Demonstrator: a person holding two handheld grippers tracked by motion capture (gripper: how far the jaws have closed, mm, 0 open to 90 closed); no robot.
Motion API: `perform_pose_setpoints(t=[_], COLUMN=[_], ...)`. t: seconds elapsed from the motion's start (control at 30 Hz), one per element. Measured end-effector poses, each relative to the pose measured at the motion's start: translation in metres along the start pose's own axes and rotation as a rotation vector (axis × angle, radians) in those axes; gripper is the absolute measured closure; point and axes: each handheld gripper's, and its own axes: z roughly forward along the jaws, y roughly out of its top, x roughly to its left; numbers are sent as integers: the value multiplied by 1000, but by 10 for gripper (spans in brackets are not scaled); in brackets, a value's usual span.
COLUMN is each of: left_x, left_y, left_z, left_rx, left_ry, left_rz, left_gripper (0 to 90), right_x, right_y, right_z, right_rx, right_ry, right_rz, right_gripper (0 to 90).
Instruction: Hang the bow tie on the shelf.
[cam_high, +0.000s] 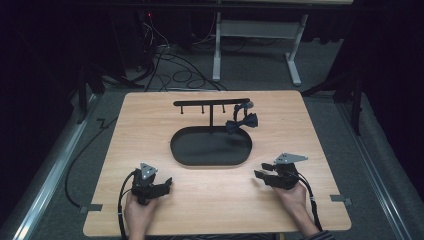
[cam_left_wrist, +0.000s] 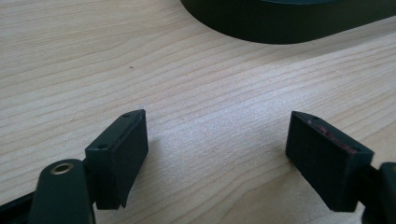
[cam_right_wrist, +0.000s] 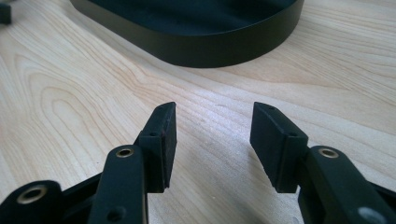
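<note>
A black oval tray (cam_high: 182, 155) lies in the middle of the wooden table, with a thin T-shaped hook stand (cam_high: 210, 103) rising at its back edge. A dark bow tie (cam_high: 241, 122) hangs from the stand's right end. My left gripper (cam_high: 167, 183) rests low at the front left, held by a hand, jaws wide apart over bare wood (cam_left_wrist: 215, 135). At the front right my right gripper (cam_high: 261, 171) is open too, nothing between its jaws (cam_right_wrist: 214, 130). The tray's rim (cam_left_wrist: 280, 32) (cam_right_wrist: 201, 51) lies just ahead of each gripper.
The table's front edge (cam_high: 215, 232) runs close behind both hands. Bare wood spreads left and right of the tray. Beyond the table lie floor cables (cam_high: 175, 70) and a white desk frame (cam_high: 255, 45). Metal rails (cam_high: 45, 180) flank the table.
</note>
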Motion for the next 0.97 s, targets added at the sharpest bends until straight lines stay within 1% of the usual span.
perform_pose_setpoints(t=[0.17, 0.23, 0.27, 0.3, 0.33, 0.4, 0.97], left_x=[0, 0, 0, 0, 0, 0, 0], left_y=[0, 0, 0, 0, 0, 0, 0], left_z=[0, 0, 0, 0, 0, 0, 0], left_rx=[0, 0, 0, 0, 0, 0, 1], left_ry=[-1, -1, -1, -1, 0, 0, -1], left_rz=[0, 0, 0, 0, 0, 0, 0], left_gripper=[214, 214, 214, 214, 214, 214, 215], right_x=[5, 8, 11, 14, 15, 15, 16], right_y=[-1, 0, 0, 0, -1, 0, -1], right_z=[5, 7, 7, 8, 8, 9, 9], right_rx=[34, 52, 58, 62, 62, 64, 66], right_ry=[-37, -58, -71, -91, -95, -86, -87], right_rz=[-41, -71, -92, -124, -133, -127, -126], right_gripper=[505, 479, 473, 466, 467, 463, 437])
